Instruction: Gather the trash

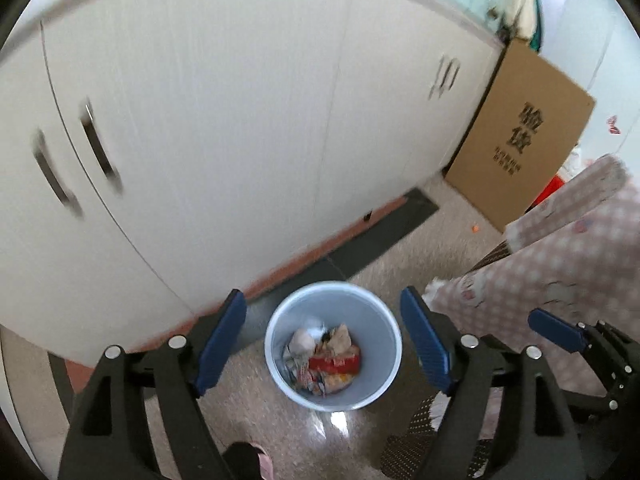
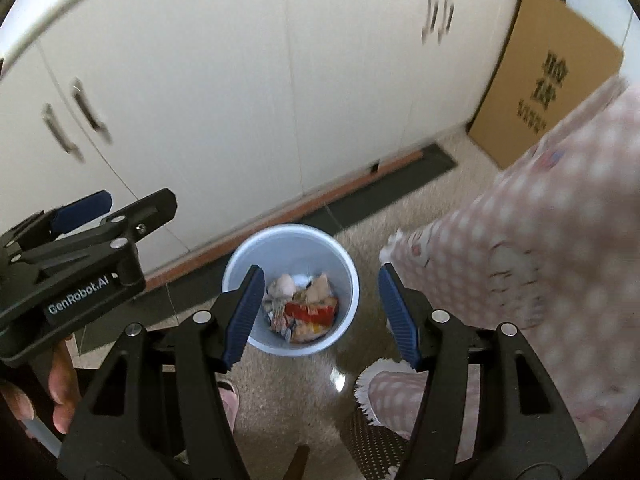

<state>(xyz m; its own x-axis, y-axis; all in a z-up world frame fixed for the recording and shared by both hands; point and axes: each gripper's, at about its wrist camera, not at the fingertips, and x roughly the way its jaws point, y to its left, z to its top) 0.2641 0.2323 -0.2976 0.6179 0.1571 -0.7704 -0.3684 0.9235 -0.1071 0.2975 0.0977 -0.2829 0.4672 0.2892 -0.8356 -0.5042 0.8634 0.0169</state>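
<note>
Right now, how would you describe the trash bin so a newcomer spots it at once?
Start at the long white cabinet with dark handles; follow its reddish base strip down to the speckled floor. There stands a small round pale-blue bin, open-topped and holding crumpled wrappers. It is the only round container; the other container nearby is a flat-sided brown cardboard box.

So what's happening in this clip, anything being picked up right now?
Nothing is held. A person carries two grippers above a pale blue bin on the floor by white cabinets. The left gripper and right gripper are both open and empty. Crumpled wrappers and paper already lie inside the bin.
</note>
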